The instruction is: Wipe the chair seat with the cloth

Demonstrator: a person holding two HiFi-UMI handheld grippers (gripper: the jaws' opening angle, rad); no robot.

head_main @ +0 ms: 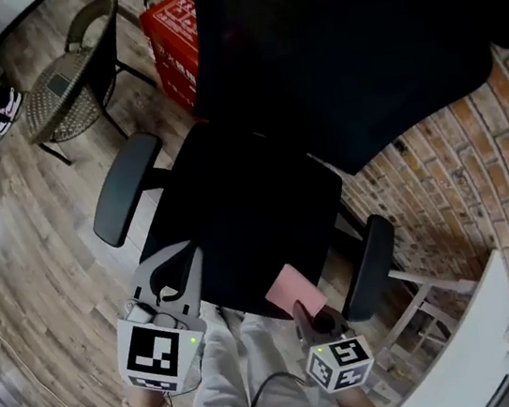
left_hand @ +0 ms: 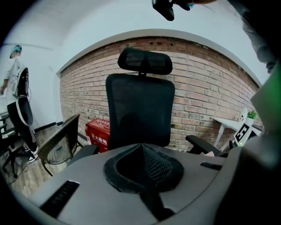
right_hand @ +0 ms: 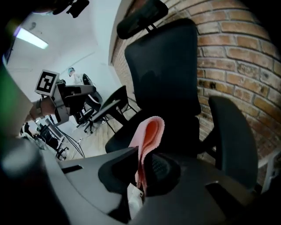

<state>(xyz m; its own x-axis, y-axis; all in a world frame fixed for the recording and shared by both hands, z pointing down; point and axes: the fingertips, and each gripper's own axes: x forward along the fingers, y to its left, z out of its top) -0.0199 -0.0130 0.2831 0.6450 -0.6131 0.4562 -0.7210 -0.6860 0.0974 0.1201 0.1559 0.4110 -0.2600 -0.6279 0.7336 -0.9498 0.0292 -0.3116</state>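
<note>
Folded pink cloth [right_hand: 148, 136] pinched by its lower end in the right gripper [head_main: 307, 315], fingers clenched on it, the fold standing up free. Held at the front edge of the black chair seat [head_main: 235, 201], near one armrest [head_main: 368, 266]; cannot tell whether touching. Wiping barely started or not started, by the look of it, with nearly the whole seat left to cover. Left gripper [head_main: 174, 267] by the seat's other front corner, fingers closed together on nothing. Around: wooden floor [head_main: 23, 242], brick wall [head_main: 476, 165], wicker chair [head_main: 66, 84], red box [head_main: 175, 39].
</note>
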